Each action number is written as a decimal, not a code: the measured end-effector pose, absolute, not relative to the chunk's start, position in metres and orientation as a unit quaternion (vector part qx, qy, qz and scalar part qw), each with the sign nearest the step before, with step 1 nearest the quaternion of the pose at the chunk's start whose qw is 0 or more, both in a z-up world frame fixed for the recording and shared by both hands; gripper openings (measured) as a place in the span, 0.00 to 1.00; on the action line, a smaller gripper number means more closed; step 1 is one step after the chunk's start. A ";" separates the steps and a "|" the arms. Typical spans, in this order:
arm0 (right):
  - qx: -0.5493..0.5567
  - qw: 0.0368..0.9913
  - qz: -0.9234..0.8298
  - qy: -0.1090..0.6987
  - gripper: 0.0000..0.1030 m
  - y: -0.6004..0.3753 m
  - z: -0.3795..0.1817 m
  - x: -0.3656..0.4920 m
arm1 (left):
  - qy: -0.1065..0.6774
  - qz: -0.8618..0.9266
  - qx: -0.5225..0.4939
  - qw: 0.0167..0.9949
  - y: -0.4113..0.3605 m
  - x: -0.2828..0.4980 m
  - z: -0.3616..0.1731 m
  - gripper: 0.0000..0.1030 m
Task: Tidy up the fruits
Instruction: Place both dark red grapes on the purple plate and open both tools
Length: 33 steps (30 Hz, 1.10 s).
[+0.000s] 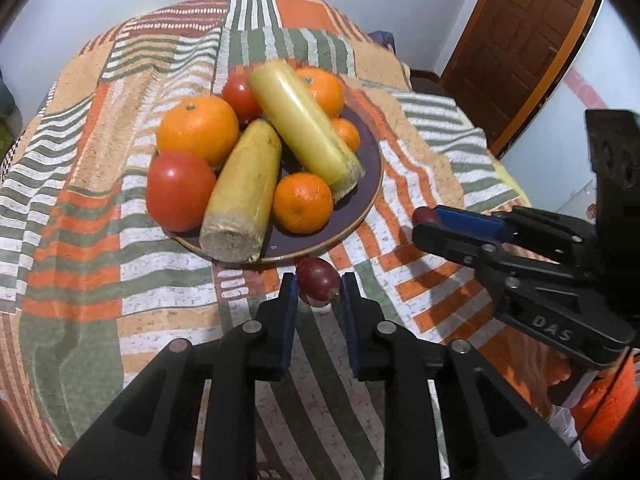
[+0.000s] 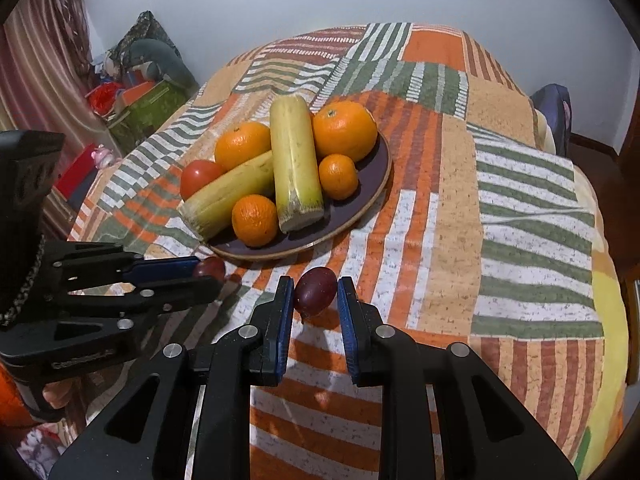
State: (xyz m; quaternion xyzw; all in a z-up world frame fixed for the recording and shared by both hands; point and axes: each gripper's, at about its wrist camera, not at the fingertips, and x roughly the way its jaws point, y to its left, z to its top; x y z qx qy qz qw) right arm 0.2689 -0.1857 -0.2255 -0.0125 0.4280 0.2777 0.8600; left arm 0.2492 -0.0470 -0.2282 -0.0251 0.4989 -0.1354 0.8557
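A dark plate (image 1: 366,184) (image 2: 380,184) on the patterned cloth holds several oranges (image 1: 198,128), two tomatoes (image 1: 180,190) and two yellow cane-like stalks (image 1: 242,196). My left gripper (image 1: 319,286) is shut on a dark red passion fruit (image 1: 318,280), just in front of the plate; it shows from the side in the right wrist view (image 2: 208,270). My right gripper (image 2: 316,290) is shut on a second dark red passion fruit (image 2: 316,290), a little above the cloth; it shows in the left wrist view (image 1: 426,220).
The table is covered by an orange, green and white patchwork cloth (image 2: 460,208). A wooden door (image 1: 516,40) stands at the right. Boxes and bags (image 2: 136,100) pile up by the wall and curtain at the left.
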 end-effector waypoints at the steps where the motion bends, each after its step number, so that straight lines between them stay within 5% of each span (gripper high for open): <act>1: -0.013 0.862 0.277 0.425 0.20 -0.185 -0.223 0.270 | 0.495 -0.136 -0.028 0.858 -0.046 0.249 -0.224 0.21; 33: -0.028 0.870 0.259 0.418 0.20 -0.172 -0.229 0.321 | 0.462 -0.117 -0.037 0.878 -0.050 0.307 -0.212 0.21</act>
